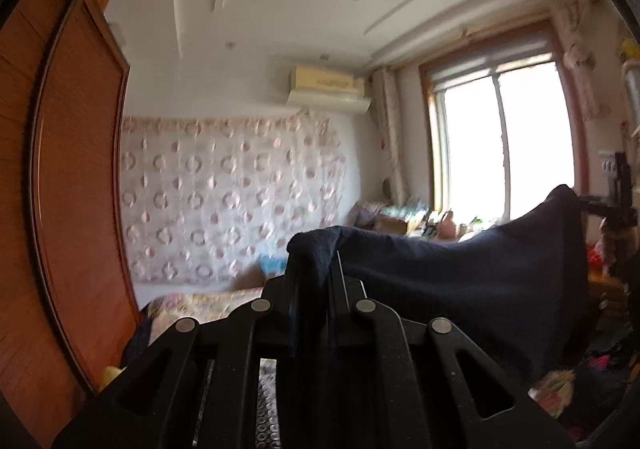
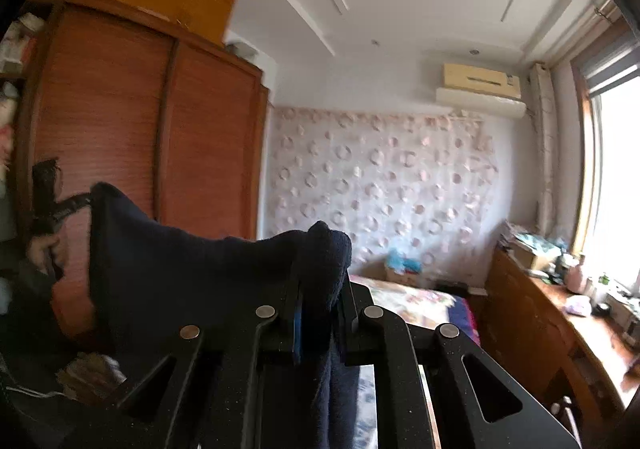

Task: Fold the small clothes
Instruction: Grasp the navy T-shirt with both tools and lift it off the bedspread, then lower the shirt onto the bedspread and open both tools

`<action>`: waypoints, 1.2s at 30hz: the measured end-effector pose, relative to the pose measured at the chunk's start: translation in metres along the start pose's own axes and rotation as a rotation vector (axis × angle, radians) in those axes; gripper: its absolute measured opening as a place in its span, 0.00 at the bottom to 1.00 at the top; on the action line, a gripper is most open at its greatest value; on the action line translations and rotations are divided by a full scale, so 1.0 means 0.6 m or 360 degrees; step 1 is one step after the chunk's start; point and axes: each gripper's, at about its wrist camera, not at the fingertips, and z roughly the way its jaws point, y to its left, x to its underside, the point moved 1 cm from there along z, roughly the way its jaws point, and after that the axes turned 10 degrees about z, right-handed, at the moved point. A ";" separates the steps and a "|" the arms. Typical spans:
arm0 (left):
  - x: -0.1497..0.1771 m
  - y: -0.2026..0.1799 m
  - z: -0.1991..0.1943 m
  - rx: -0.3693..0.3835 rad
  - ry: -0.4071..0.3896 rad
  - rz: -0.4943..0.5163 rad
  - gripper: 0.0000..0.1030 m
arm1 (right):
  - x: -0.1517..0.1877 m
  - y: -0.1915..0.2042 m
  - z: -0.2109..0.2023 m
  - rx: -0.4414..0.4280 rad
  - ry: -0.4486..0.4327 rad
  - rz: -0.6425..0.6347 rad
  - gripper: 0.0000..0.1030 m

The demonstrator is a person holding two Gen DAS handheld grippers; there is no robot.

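Because each of your hand-held grippers, left (image 1: 314,281) and right (image 2: 320,289), is clamped on an upper corner of the dark navy knitted garment (image 1: 460,281), it hangs stretched between them in the air, well above the bed (image 2: 412,305), ready for folding

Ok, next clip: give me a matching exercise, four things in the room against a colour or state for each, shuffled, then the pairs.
Things
1. navy garment
2. wardrobe
3. air conditioner
4. left gripper

Colour or state
A. mounted high on the wall, cream
B. shut on a corner of cloth
C. stretched in the air between both grippers
D. reddish-brown wood, doors closed

Pairs: 1-C, 2-D, 3-A, 4-B. The right gripper also clamps a corner.
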 end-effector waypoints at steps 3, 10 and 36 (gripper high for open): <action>0.049 0.000 0.091 -0.0010 0.0148 0.0000 0.11 | 0.000 -0.011 0.057 0.0078 0.0099 0.0001 0.12; 0.201 -0.019 0.294 0.0030 0.0499 -0.0022 0.11 | 0.124 -0.083 0.269 0.0172 0.0419 0.0145 0.12; 0.298 -0.046 0.436 0.0011 0.0809 0.0020 0.43 | 0.231 -0.099 0.546 0.0567 0.0813 0.0321 0.48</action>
